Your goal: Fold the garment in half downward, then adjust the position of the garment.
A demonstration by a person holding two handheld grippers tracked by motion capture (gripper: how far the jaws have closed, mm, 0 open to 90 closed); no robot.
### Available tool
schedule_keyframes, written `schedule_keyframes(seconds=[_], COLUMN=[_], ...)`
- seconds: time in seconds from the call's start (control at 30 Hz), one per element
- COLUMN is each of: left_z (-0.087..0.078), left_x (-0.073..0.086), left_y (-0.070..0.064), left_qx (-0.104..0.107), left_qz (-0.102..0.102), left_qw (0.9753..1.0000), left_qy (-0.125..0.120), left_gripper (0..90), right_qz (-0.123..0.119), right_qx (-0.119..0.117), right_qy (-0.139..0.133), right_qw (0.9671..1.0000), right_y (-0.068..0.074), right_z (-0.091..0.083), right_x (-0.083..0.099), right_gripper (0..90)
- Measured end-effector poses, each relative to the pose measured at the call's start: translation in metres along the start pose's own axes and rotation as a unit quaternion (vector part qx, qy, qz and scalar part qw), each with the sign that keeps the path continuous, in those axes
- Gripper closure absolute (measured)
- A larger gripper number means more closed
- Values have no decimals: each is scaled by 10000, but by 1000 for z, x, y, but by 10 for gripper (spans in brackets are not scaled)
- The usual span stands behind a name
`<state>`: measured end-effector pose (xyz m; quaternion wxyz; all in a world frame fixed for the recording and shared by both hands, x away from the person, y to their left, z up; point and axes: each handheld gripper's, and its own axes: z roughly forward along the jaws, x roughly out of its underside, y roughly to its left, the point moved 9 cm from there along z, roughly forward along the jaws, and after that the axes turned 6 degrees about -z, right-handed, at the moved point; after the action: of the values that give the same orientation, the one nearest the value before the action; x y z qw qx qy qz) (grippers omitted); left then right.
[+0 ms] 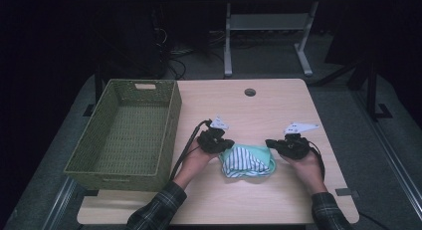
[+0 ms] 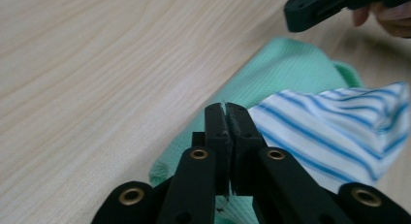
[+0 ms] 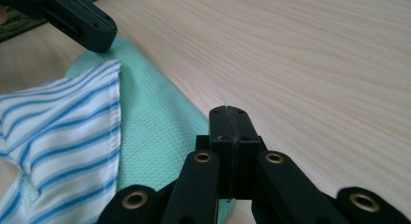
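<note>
Your left tongs [image 1: 222, 144] are pressed fully together at the edge of the green cloth [image 2: 291, 69]; a thread shows at the tips, but whether fabric is pinched cannot be told. Your right tongs [image 1: 275, 143] are likewise fully together at the cloth's opposite edge. Between both tongs, the striped cloth [image 1: 245, 161] lies bunched on the green one, on the counter [image 1: 249, 115]. The woven basket [image 1: 164, 125] stands beyond your left tongs.
</note>
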<state>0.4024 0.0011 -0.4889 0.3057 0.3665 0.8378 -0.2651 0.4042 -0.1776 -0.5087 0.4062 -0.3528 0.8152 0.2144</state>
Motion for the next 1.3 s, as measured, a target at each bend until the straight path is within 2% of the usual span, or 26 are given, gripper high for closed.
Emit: schedule_keyframes(seconds=[0.13,0.33,0.4,0.43,0.47,0.53,0.6,0.63,0.77,0.87,1.0,1.07,1.3], left_z=[-11,-22,-22,-22,-22,-21,-20,-17,-9,-1,9,14,18], left_x=[1,16,22,22,25,30,32,36,45,50,55,56,59], left_y=[-11,-38,-47,-47,-52,-64,-67,-76,-87,-91,-92,-90,-82], left_qx=[202,622,713,713,750,802,821,899,955,918,937,876,749], left_qz=[-37,11,76,76,106,244,277,329,465,579,567,584,647], left_qw=[9998,9980,9974,9974,9970,9963,9960,9950,9933,9923,9915,9916,9915], left_qy=[-30,65,116,116,153,210,224,281,460,599,703,745,843], left_gripper=[895,895,895,896,896,895,896,895,895,895,895,894,894], right_qz=[-73,-171,-199,-199,-194,-262,-296,-296,-329,-345,-382,-334,-291], right_qx=[-80,-239,-284,-284,-362,-404,-452,-459,-534,-558,-580,-582,-641], right_qy=[0,63,105,105,135,167,203,229,270,365,427,485,563], right_qw=[9999,9995,9993,9993,9991,9987,9983,9982,9977,9972,9967,9966,9959], right_y=[1,2,2,2,4,4,5,6,8,8,8,9,11], right_z=[4,19,24,24,29,32,36,37,43,47,50,52,55], right_x=[-7,-17,-19,-19,-21,-23,-24,-25,-26,-25,-22,-19,-7], right_gripper=[897,897,897,897,897,897,897,897,897,897,897,898,897])
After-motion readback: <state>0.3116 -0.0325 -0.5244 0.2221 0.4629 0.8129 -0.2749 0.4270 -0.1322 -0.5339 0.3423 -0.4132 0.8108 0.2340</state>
